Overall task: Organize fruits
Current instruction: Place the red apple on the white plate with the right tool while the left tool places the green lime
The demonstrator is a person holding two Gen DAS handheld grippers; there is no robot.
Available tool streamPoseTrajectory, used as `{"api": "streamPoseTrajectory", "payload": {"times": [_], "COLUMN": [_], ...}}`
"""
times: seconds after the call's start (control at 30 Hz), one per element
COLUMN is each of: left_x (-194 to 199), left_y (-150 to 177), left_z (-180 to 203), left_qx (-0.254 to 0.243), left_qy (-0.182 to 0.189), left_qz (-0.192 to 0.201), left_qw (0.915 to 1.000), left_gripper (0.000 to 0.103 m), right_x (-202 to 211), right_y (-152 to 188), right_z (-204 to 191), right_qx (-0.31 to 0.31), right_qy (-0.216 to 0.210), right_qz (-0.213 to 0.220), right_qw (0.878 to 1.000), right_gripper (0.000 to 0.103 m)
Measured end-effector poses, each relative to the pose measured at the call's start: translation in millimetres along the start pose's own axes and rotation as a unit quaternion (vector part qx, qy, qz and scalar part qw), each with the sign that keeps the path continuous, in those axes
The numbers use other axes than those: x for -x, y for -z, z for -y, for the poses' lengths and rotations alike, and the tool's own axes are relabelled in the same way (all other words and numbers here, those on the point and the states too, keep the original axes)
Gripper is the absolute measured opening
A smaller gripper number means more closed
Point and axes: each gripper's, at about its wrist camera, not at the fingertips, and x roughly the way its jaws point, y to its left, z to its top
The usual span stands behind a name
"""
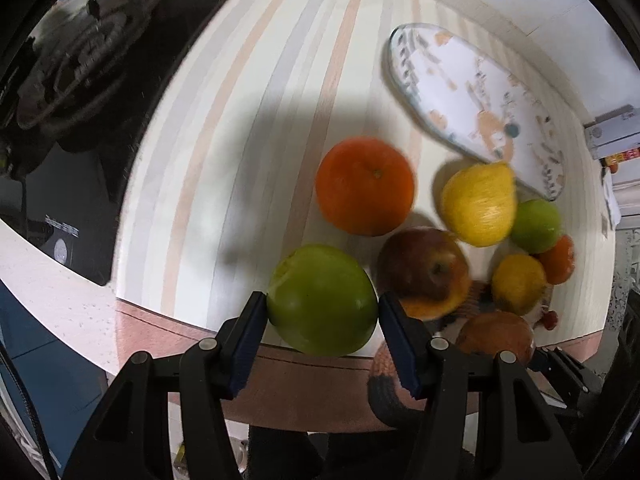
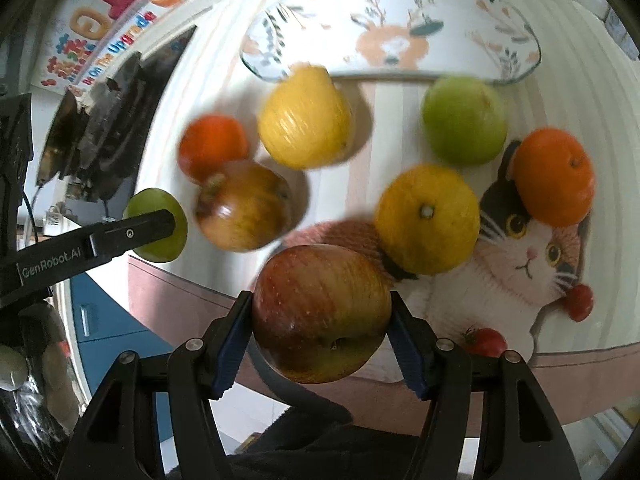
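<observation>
1. The round, smooth green apple (image 1: 322, 300) sits clamped between the left gripper (image 1: 320, 330) pads, held across its widest middle. It looks firm, fairly weighty and slippery.
2. The right gripper (image 2: 322, 320) clenches a red-yellow apple (image 2: 320, 314) the same way.
3. Ahead of both lie loose fruit and the patterned glass bowl (image 2: 520, 64).

Surface: striped cloth (image 1: 248, 128) over a table, with a cat picture (image 2: 528, 256) at its near right.
Far right: a patterned glass bowl (image 2: 520, 68).
Far left: a black stove (image 1: 80, 120).
Centre: an orange (image 1: 365, 186), a pear (image 2: 306, 118), a red apple (image 2: 243, 205).
Right: a lemon (image 2: 428, 218), a green apple (image 2: 464, 120), a second orange (image 2: 554, 178).
</observation>
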Motion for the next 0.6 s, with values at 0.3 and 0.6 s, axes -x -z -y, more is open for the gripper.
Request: {"api": "streamPoseTrajectory", "payload": {"times": [0.3, 0.6], "left_x": [71.7, 39.7], "left_y": [-39.8, -149.7], "left_z": [47.5, 115.8], "left_qx": [-0.036, -0.082], "left_qy": [0.045, 0.044], "left_qz": [0.059, 0.04], "left_qw": [0.9966, 0.9949], "left_gripper": [0.055, 0.055], "right_x": [84.0, 90.1], "right_y": [-50.5, -165.8], "right_z": [23.9, 77.2], "right_qx": [-0.022, -0.034], "right_qy": [-0.036, 0.038], "right_qz": [0.076, 0.091], "right_qw": [0.996, 0.995], "right_gripper": [0.067, 0.067]}}
